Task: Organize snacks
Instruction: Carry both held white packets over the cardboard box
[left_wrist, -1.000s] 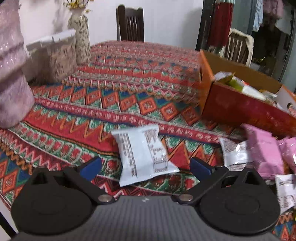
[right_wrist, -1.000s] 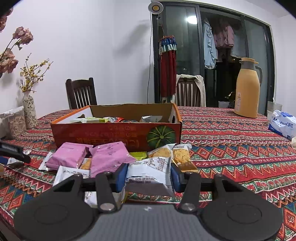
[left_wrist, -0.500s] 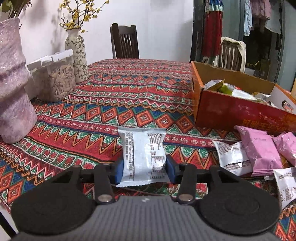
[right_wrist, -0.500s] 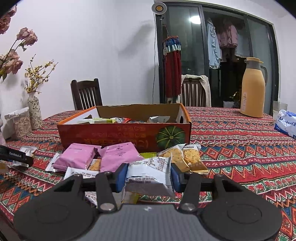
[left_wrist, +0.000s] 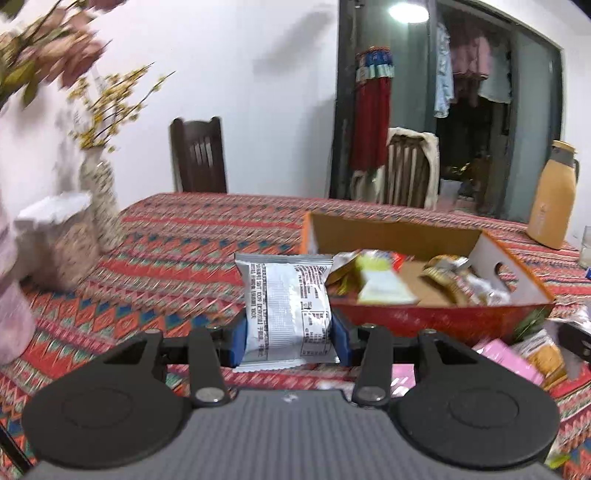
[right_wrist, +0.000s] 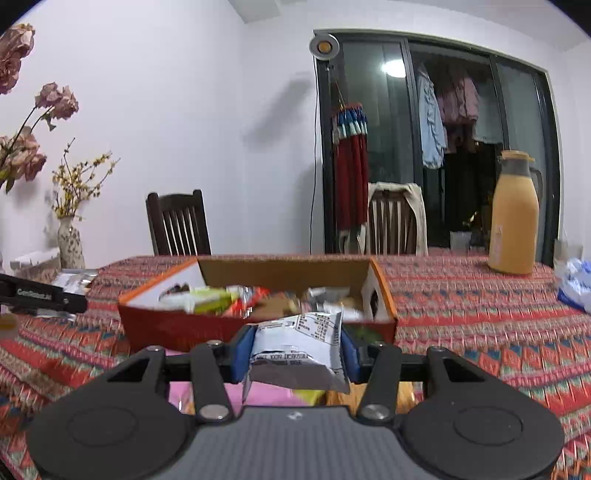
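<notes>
- Desk (right_wrist: 480, 332) under red patterned cloth carries an open orange cardboard box (right_wrist: 177, 326), already part-filled with snacks.
- Loose pink and biscuit packets (left_wrist: 517, 360) lie outside it, unsorted.
- Left claw (left_wrist: 287, 338) grips a silver-white printed snack packet (left_wrist: 286, 306); right claw (right_wrist: 297, 354) clamps another silver packet (right_wrist: 301, 343), both short of the box.

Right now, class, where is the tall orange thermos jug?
In the right wrist view, the tall orange thermos jug stands at the table's far right, beyond the orange cardboard box, before the dark glass doors.
</notes>
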